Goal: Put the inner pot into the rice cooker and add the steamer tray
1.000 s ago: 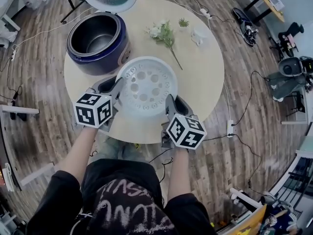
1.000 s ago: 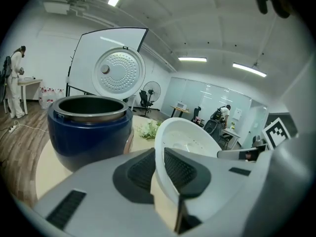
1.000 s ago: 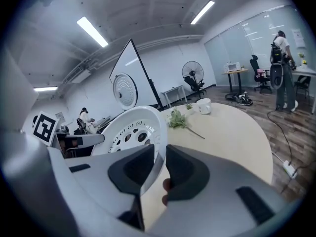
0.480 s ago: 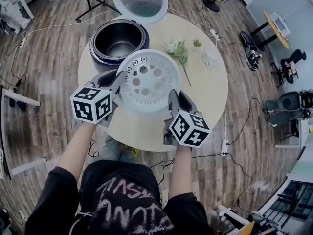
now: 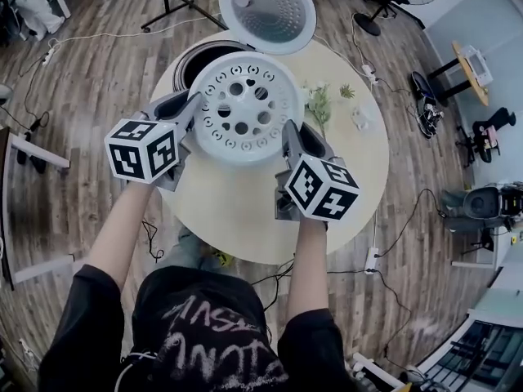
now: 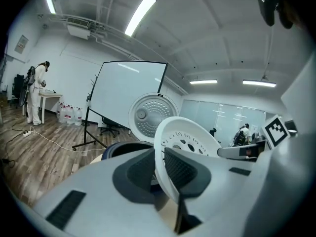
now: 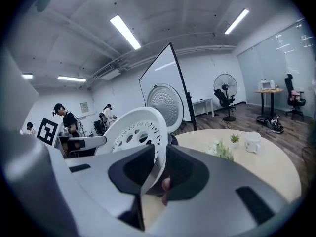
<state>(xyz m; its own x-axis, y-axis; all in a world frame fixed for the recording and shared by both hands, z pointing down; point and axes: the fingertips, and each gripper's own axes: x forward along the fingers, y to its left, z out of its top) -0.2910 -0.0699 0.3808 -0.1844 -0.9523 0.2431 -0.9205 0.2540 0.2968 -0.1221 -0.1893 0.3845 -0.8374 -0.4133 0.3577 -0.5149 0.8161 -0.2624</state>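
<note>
Steamer tray (image 5: 241, 109) was up off the worktop (image 5: 359, 170), fingers of left gripper (image 5: 189, 111) and right gripper (image 5: 290, 140) clenched on its opposite rims. The open rice cooker (image 5: 196, 55) waited just beyond, far-left.

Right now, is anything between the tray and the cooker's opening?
Nothing visible. The tray is held up near the cooker, whose lid stands open behind it. The flowers lie to the right. From above, the tray hides most of the cooker.
</note>
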